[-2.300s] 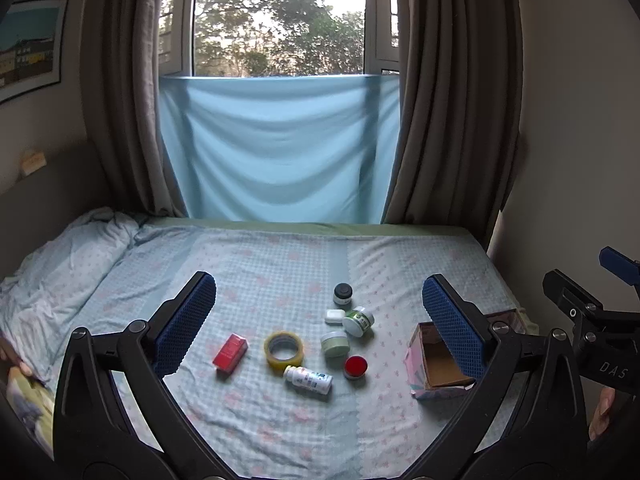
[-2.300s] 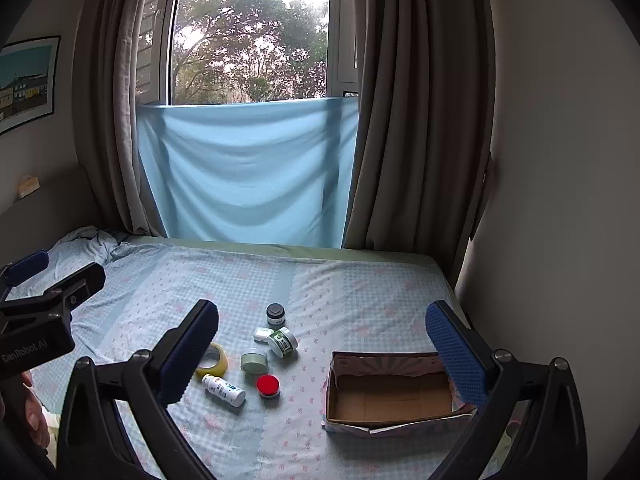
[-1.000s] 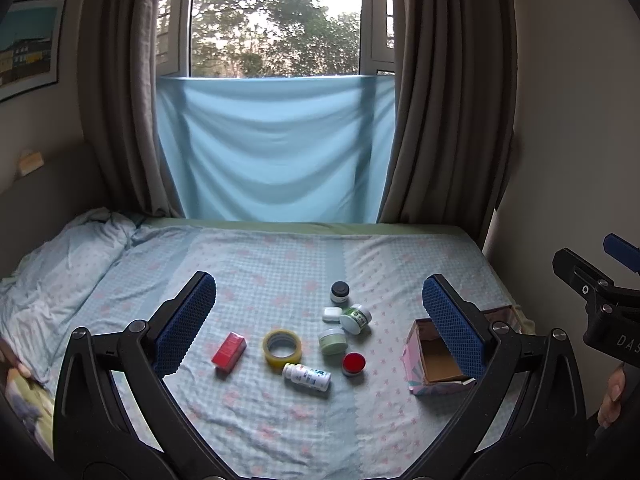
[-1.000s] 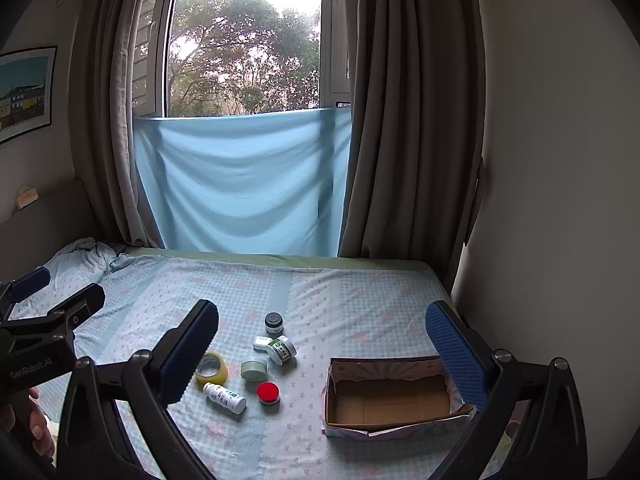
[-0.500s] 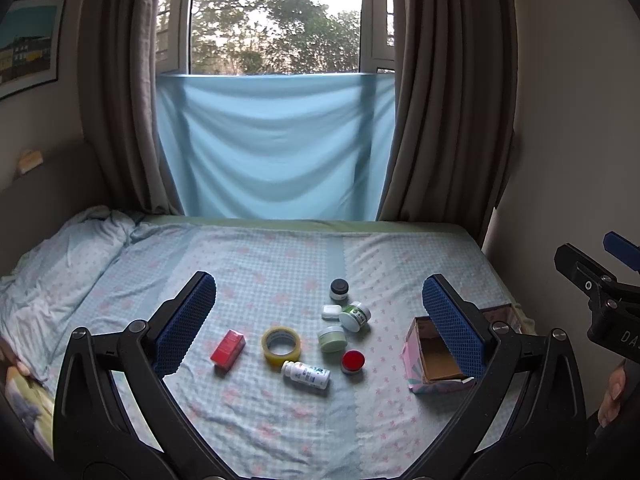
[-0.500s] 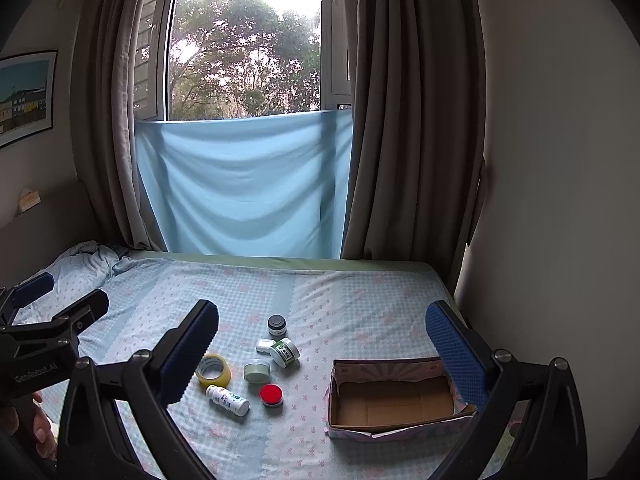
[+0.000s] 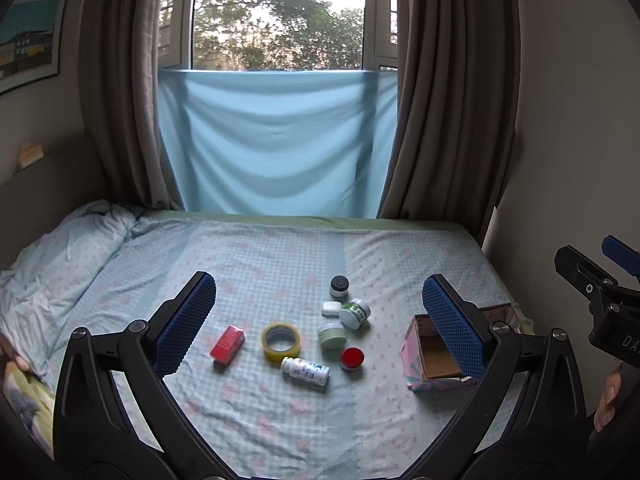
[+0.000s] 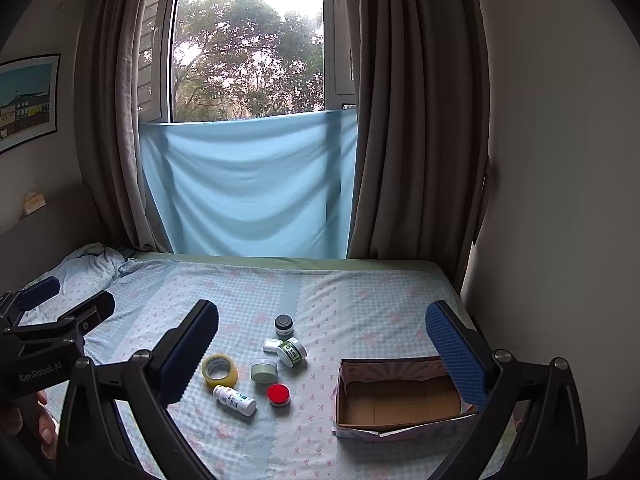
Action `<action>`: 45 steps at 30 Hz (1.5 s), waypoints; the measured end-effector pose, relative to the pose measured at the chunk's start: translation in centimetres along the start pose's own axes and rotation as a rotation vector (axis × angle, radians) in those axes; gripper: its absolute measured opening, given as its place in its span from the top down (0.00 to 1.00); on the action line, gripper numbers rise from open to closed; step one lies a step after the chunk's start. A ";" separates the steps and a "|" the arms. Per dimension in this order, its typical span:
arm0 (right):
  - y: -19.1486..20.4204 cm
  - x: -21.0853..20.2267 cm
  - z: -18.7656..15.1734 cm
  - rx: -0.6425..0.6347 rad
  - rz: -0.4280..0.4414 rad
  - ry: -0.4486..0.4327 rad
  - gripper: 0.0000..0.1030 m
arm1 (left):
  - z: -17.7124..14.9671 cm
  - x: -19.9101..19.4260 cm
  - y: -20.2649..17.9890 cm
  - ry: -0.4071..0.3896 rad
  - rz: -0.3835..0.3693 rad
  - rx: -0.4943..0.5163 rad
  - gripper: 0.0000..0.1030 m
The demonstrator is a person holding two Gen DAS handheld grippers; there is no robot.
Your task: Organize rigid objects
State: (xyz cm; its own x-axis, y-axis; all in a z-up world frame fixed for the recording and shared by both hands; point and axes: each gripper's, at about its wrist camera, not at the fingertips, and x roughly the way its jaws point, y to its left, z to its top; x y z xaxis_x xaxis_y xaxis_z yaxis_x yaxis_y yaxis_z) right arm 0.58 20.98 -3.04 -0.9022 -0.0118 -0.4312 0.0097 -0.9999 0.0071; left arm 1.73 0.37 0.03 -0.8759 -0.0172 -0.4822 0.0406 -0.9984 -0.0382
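Several small items lie on the bed: a red box (image 7: 227, 343), a yellow tape roll (image 7: 281, 339) (image 8: 219, 370), a white bottle on its side (image 7: 305, 370) (image 8: 234, 399), a red lid (image 7: 351, 358) (image 8: 278, 394), a pale green jar (image 7: 331, 335) (image 8: 264, 371), a green-labelled jar (image 7: 355, 313) (image 8: 292, 351), a small white case (image 7: 331, 308) and a dark-lidded jar (image 7: 339, 285) (image 8: 283, 325). An open cardboard box (image 7: 436, 354) (image 8: 400, 398) sits to their right. My left gripper (image 7: 320, 320) and right gripper (image 8: 322, 352) are open, empty, above the bed's near side.
The bed (image 7: 280, 264) has a checked blue sheet, with a rumpled duvet (image 7: 60, 264) at the left. Curtains and a blue cloth hang behind it. A wall (image 8: 560, 200) runs close along the right side.
Both grippers have risen and drawn back slightly, so the items sit a little lower and smaller in view. Nothing on the bed has moved.
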 end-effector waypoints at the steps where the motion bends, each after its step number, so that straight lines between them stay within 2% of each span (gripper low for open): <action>1: 0.0 0.0 0.0 0.000 -0.004 -0.002 0.00 | 0.0 0.0 0.0 0.000 -0.003 -0.003 0.01; 9: 0.8 -0.5 -0.4 -0.039 -0.021 -0.018 0.00 | 0.0 -0.2 0.7 -0.001 -0.012 -0.030 0.01; 14: 0.9 -0.4 -0.4 -0.035 -0.010 -0.019 0.00 | -0.2 0.0 1.3 0.005 0.046 -0.029 0.01; 20: 0.3 1.0 -1.0 -0.048 0.016 0.034 0.00 | -1.6 1.4 3.2 0.093 0.078 -0.095 0.01; 24: -0.2 3.3 -1.8 -0.067 0.064 0.103 0.00 | -3.0 3.5 4.1 0.176 0.114 -0.134 0.01; 29: -0.2 8.4 -3.1 -0.061 0.168 0.237 0.00 | -4.7 7.2 4.8 0.283 0.138 -0.156 0.01; 33: 0.5 13.9 -4.1 -0.044 0.228 0.361 0.00 | -6.1 11.6 5.3 0.366 0.142 -0.152 0.01; 45: 5.0 32.6 -9.0 0.064 0.355 0.732 0.00 | -12.6 30.2 9.0 0.599 0.120 -0.158 0.01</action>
State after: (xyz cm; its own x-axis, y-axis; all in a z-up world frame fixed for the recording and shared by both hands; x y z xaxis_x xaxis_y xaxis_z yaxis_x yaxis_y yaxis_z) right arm -24.85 15.61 -25.20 -0.3392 -0.3488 -0.8737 0.1979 -0.9344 0.2962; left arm -18.34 -8.48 -25.89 -0.4416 -0.0499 -0.8958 0.2327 -0.9707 -0.0606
